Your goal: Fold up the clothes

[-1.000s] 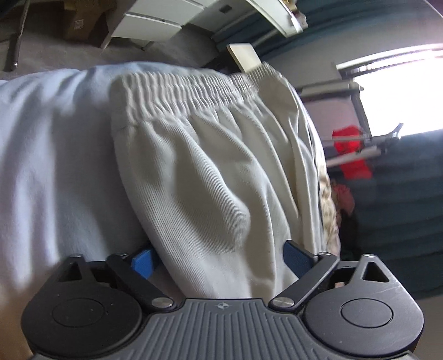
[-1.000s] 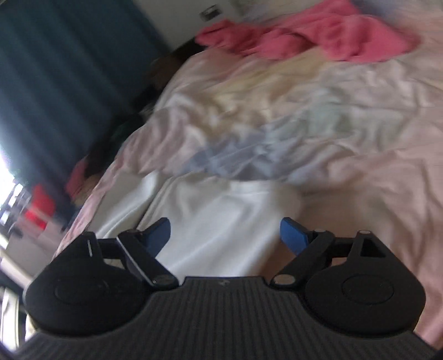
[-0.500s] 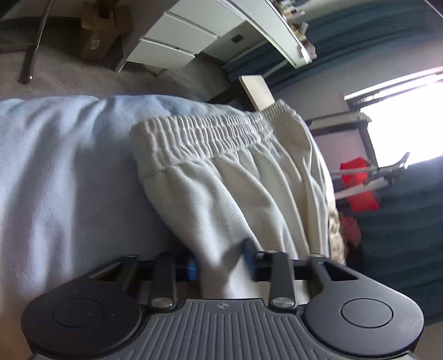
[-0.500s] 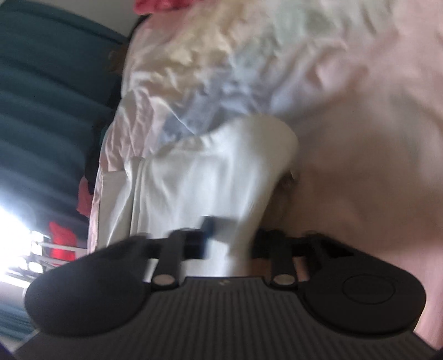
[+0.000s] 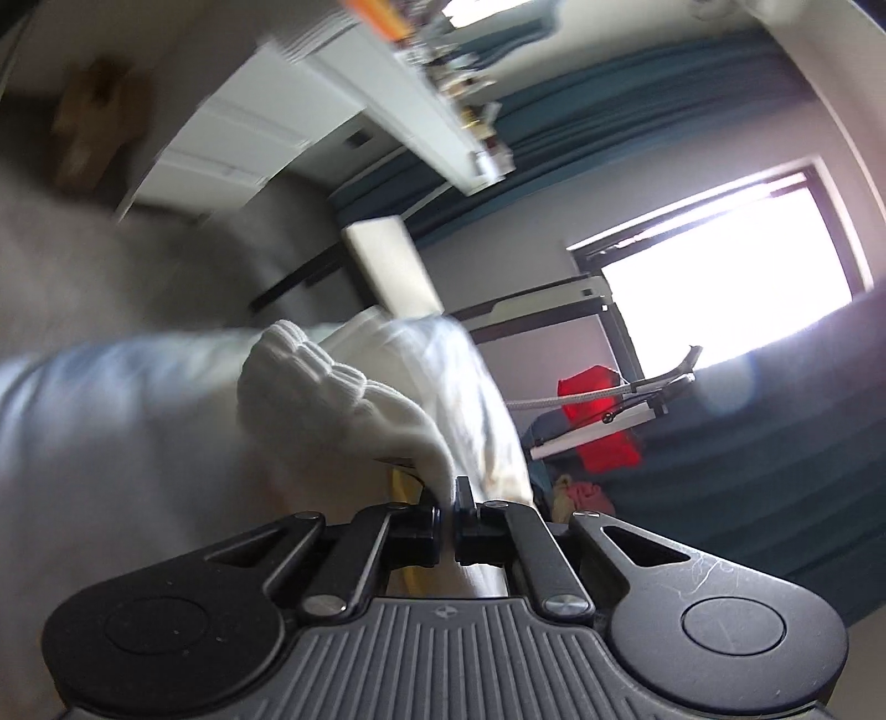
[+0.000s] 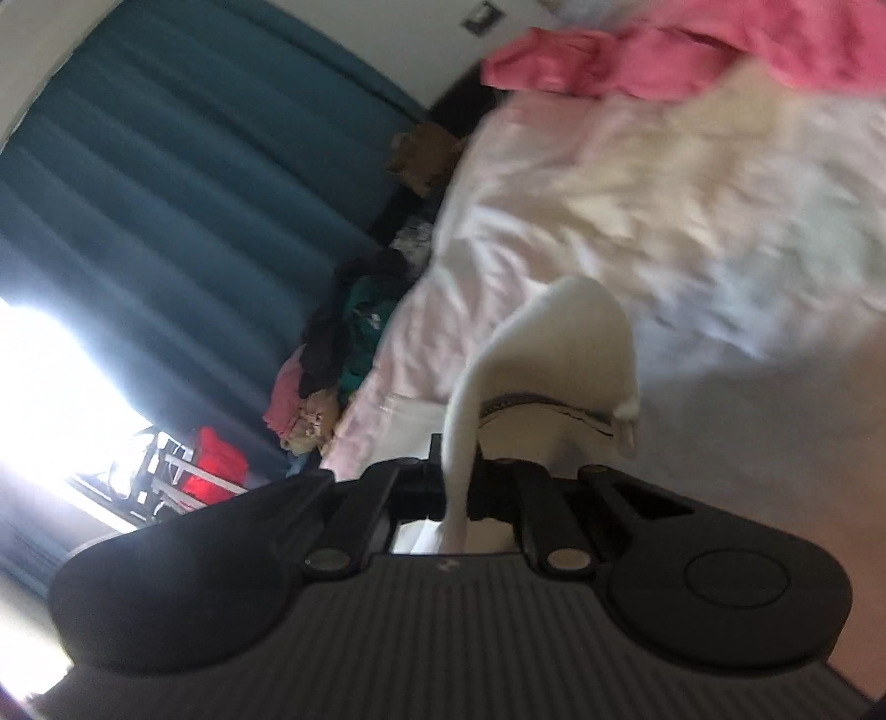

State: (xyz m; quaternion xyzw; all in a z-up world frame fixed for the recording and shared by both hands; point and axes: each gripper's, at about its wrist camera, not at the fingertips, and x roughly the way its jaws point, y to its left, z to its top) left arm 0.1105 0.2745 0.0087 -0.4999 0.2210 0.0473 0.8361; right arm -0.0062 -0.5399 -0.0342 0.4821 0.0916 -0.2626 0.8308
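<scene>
The white shorts (image 5: 354, 410) (all bunched up) are pinched tight in both the left gripper (image 5: 447, 526) and the right gripper (image 6: 457, 487).

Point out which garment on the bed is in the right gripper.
The white garment, pinched in the shut right gripper and lifted; the pink garment lies untouched at the bed's far end.

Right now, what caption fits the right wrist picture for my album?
Right gripper pinches white shorts above the pale bedsheet, pink garment beyond.
</scene>
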